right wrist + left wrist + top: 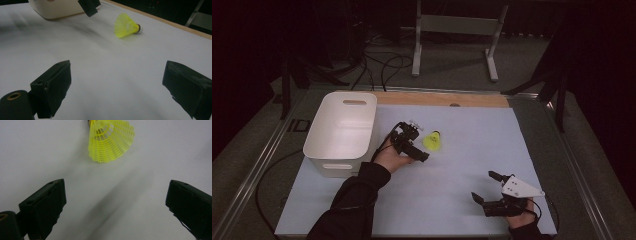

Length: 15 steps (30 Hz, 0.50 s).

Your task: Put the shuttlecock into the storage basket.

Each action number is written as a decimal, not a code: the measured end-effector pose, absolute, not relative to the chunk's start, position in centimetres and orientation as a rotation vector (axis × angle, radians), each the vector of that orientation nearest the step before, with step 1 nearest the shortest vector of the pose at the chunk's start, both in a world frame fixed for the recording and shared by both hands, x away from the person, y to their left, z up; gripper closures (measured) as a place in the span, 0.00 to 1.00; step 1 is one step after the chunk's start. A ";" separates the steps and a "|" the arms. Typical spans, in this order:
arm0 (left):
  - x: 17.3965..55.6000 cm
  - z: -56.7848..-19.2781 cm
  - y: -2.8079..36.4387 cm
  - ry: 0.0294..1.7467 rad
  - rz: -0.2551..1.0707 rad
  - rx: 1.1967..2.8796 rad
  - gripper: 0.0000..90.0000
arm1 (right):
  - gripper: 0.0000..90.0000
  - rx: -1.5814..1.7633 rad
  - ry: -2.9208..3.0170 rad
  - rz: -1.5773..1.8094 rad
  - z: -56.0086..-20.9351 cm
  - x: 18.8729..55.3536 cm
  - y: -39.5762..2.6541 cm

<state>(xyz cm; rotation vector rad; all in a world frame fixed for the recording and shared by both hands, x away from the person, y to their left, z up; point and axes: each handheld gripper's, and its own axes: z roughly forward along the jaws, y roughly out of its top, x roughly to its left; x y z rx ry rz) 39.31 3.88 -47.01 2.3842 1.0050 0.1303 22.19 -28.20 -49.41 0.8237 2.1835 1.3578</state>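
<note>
shuttlecock (432, 141): bare mat all round | bin (343, 131): blocks left side

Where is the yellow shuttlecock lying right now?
In the high view the shuttlecock lies on the white table, left of centre, just beyond the open left gripper and to the right of the white bin.

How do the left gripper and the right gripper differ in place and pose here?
The left gripper sits close beside the yellow shuttlecock and the white bin; the right gripper is well away from both, near the mat's front edge. The right gripper carries a grey three-cornered plate; none is plain on the left gripper. Both have open, empty jaws.
</note>
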 end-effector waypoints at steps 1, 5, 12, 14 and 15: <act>39.5 -47.1 3.8 1.009 0.128 2.382 0.04 | 0.09 0.824 2.184 1.357 -49.4 22.2 -28.2; 40.3 -47.3 3.6 1.020 0.128 2.374 0.06 | 0.09 0.826 2.186 1.362 -49.4 22.2 -28.2; 41.8 -48.2 3.2 1.071 0.140 2.379 0.14 | 0.09 0.823 2.187 1.366 -49.4 22.2 -28.2; 42.1 -48.4 3.0 1.081 0.149 2.384 0.16 | 0.09 0.824 2.187 1.365 -49.4 22.2 -28.2; 42.2 -48.5 2.9 1.087 0.158 2.383 0.17 | 0.09 0.825 2.185 1.368 -49.4 22.2 -28.3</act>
